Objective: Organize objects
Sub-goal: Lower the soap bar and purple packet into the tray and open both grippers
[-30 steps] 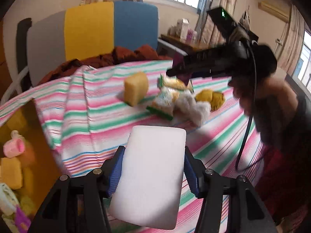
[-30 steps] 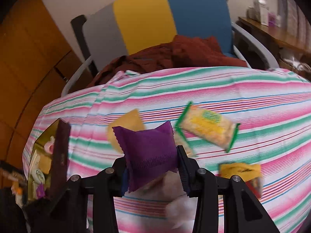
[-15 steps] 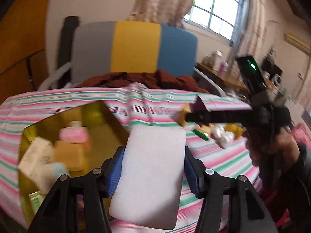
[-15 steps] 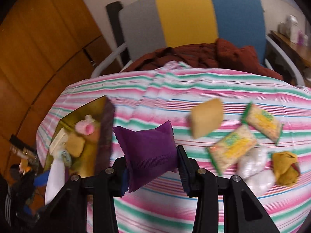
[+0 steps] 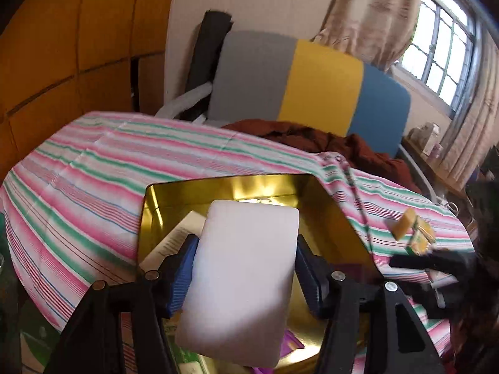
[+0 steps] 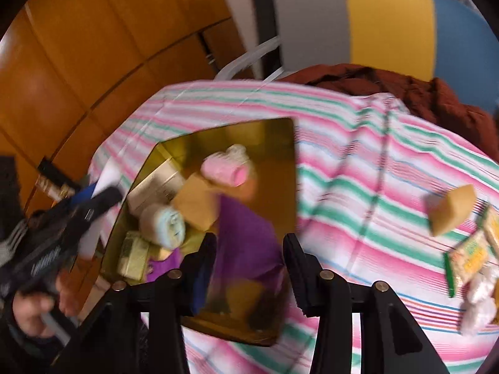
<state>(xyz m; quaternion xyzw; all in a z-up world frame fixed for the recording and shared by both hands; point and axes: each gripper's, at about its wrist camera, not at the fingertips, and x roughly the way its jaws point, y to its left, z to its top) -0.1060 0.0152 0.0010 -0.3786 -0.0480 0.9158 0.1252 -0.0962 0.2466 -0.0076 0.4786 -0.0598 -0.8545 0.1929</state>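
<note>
My left gripper (image 5: 246, 243) is shut on a white foam block (image 5: 243, 280), which hangs over the open gold tin (image 5: 224, 181); its jaws are opening, though the blue pads (image 5: 184, 268) still touch the block's sides. My right gripper (image 6: 249, 238) is also above the gold tin (image 6: 268, 131), and its jaws are opening. The purple pouch (image 6: 246, 243) between them looks smeared and loose from the pads, low over the tin. The tin holds a pink roll (image 6: 223, 171), a pale blue roll (image 6: 165, 224), a tan sponge (image 6: 193, 202) and small packets.
A yellow sponge (image 6: 452, 208), snack packets (image 6: 467, 255) and white fluffy pieces (image 6: 480, 299) lie on the striped cloth to the right. Behind the table stands a grey, yellow and blue chair (image 5: 312, 84) with a rust-brown garment (image 5: 327, 143). Wooden panels fill the left.
Both grippers have swung left from the pile of loose items to above the gold tin. The purple pouch, clamped before, now sits loose and blurred between the right fingers.
</note>
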